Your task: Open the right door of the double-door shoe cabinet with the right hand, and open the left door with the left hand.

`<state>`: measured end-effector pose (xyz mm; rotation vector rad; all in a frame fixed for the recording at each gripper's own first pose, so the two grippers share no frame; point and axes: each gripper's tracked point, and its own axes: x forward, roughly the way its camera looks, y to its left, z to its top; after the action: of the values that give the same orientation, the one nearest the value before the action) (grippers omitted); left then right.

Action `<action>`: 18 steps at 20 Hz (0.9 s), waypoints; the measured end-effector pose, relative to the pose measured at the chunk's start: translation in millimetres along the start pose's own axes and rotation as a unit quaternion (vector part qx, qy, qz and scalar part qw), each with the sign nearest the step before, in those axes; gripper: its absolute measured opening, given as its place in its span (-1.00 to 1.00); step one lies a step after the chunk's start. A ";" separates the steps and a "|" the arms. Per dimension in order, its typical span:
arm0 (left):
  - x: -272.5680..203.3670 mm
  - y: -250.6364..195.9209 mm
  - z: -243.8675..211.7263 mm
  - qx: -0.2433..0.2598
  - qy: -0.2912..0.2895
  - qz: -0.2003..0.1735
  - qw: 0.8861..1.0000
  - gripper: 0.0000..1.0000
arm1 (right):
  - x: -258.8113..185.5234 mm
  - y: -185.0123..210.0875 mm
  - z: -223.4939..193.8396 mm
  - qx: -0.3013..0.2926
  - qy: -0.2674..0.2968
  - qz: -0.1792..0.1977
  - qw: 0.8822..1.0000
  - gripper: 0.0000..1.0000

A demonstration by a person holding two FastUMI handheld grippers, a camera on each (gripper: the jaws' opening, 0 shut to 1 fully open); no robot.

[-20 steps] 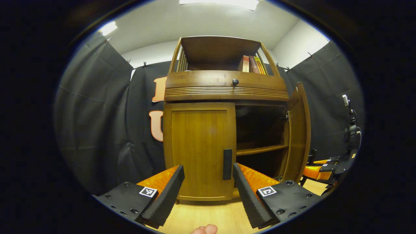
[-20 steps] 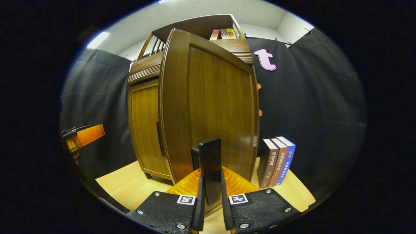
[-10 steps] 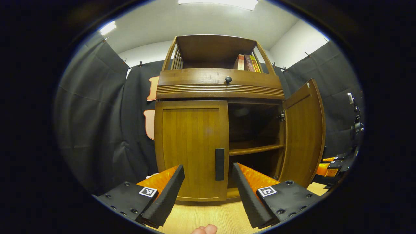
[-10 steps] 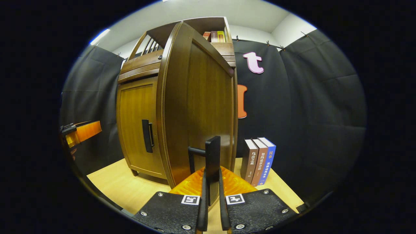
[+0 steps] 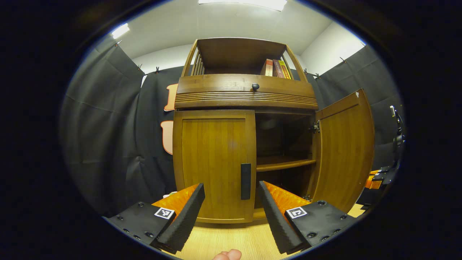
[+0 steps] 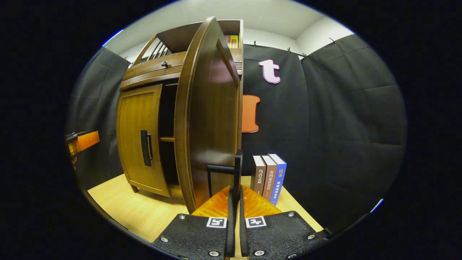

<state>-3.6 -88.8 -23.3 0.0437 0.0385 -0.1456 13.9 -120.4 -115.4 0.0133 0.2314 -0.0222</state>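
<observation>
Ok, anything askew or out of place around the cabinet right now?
Nothing stands out. The right door hangs open on its hinges, its handle pinched by the right gripper. The left door sits flush and shut, and the books beside the cabinet stand upright.

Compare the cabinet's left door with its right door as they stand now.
The left door is shut flush; the right door stands swung wide, baring the shelf.
The left door's handle is untouched, ahead of the left gripper and its open jaws; the right gripper clamps the right door's handle.
Both are brown wood with dark vertical handles.
</observation>
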 end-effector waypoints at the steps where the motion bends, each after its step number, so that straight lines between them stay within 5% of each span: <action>1: -0.3 0.5 0.6 0.001 0.000 0.000 1.000 0.90 | 0.7 -6.0 0.0 0.003 -0.001 0.004 1.000 -0.91; 2: -0.5 1.2 1.1 0.003 -0.002 0.002 1.000 0.90 | 1.4 -12.5 0.9 0.006 -0.002 0.009 1.000 -0.72; 3: -0.7 2.1 2.0 0.004 -0.004 0.003 1.000 0.90 | 1.6 -17.6 0.4 0.010 -0.004 0.016 1.000 -0.94; 15: -10.6 20.7 -2.1 0.000 -0.004 0.025 1.000 0.90 | 10.8 -70.7 2.8 0.033 -0.040 0.106 0.993 -0.97; 18: -15.1 22.5 -1.1 -0.001 -0.007 0.029 1.000 0.90 | 8.2 -69.7 2.0 0.033 -0.037 0.104 0.993 -0.96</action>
<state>-15.3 -64.4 -22.8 0.0421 0.0235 -0.0888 20.7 -190.3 -116.1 0.1013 0.1533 0.1775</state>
